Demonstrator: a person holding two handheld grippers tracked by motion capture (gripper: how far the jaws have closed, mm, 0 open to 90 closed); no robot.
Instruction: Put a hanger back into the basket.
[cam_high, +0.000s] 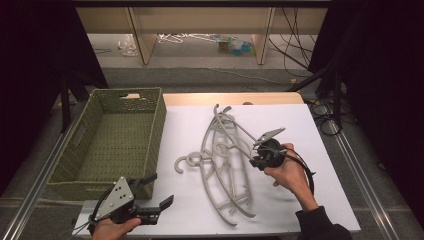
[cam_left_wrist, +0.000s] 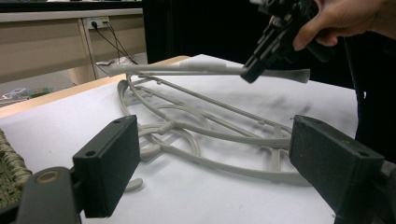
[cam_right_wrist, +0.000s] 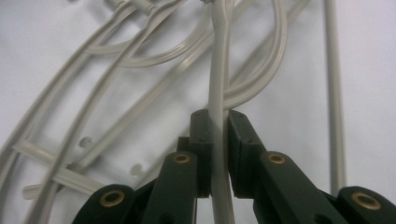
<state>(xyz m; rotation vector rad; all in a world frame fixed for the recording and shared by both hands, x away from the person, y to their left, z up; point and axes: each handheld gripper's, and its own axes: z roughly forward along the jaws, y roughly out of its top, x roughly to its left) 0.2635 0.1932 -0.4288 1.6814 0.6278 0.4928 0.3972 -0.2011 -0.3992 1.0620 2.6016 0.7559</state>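
White sheet (cam_high: 320, 200) spread over pale wooden table (cam_high: 200, 98). Right gripper (cam_high: 263, 148) at centre-right of sheet, held in a hand (cam_high: 290, 172); jaws closed tight on arm of a pale grey plastic clothes hanger (cam_high: 237, 127), pinched near its right end. In right gripper view (cam_right_wrist: 218, 140), hanger bar runs straight up between both black pads, no gap on either side. In left gripper view, gripped hanger raised clear of sheet, roughly level, its flat end (cam_left_wrist: 299, 74) sticking out beyond the jaws. Below and left of it, pile of more pale grey plastic hangers (cam_high: 225, 175) lying flat on sheet, overlapping, hooks (cam_high: 186, 161) curling toward left; pile stretches from far centre to near edge. Left gripper (cam_high: 155, 192) at near-left corner of sheet, grey three-cornered plate (cam_high: 116, 197) on top, jaws spread wide, nothing between them; pads (cam_left_wrist: 109, 163) well apart in its own view, hangers visible through the gap. Green woven rectangular basket (cam_high: 155, 135) at left of table, just beside sheet's left edge, far of left gripper. Gripped hanger well apart from basket, right of it.
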